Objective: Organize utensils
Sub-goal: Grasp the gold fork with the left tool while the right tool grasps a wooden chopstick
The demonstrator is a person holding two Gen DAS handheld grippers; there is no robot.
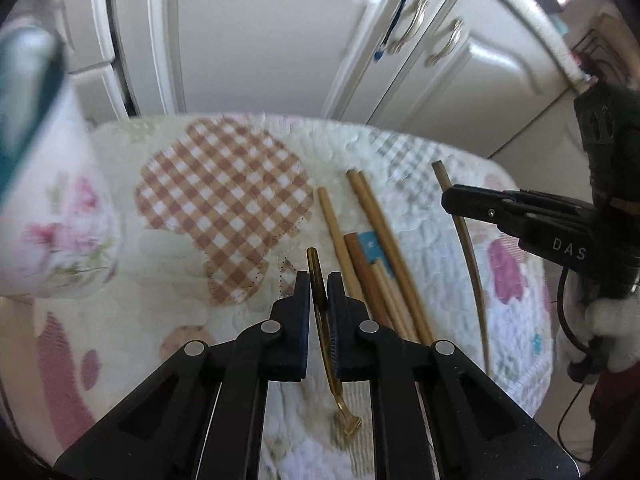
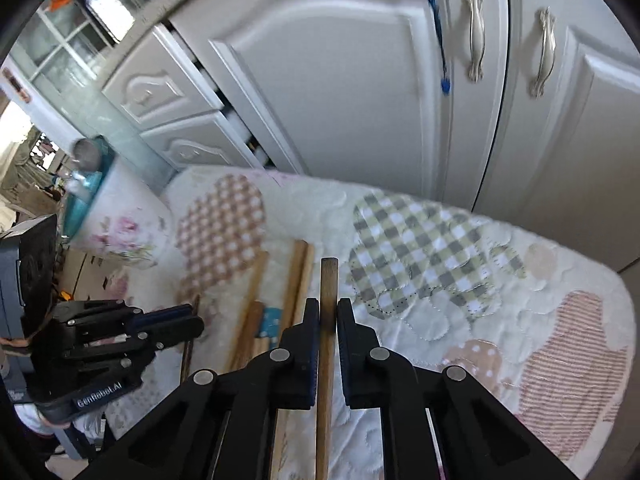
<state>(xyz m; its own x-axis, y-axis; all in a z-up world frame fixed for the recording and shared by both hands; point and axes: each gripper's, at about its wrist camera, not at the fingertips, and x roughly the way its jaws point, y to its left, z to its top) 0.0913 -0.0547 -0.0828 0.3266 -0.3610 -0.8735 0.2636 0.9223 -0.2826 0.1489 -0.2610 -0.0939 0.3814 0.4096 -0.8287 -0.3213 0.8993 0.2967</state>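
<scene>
My left gripper (image 1: 319, 280) is shut on a thin gold utensil (image 1: 326, 328) with a curved, forked end near the camera, held above the quilted mat (image 1: 224, 184). Several wooden chopsticks (image 1: 372, 248) lie on the mat just to its right, some on a small blue card (image 1: 374, 250). My right gripper (image 2: 328, 307) is shut on a single wooden chopstick (image 2: 327, 344) that runs lengthwise between its jaws. In the left wrist view the right gripper (image 1: 452, 198) shows at the right, holding that bowed stick (image 1: 472, 256). The left gripper (image 2: 192, 322) shows at the left of the right wrist view.
A floral white container (image 1: 52, 208) with a teal rim stands at the mat's left end; it also shows in the right wrist view (image 2: 120, 224). White cabinet doors (image 1: 260, 32) with metal handles (image 1: 444, 42) stand behind the mat. A blue cord (image 1: 400, 8) hangs from one.
</scene>
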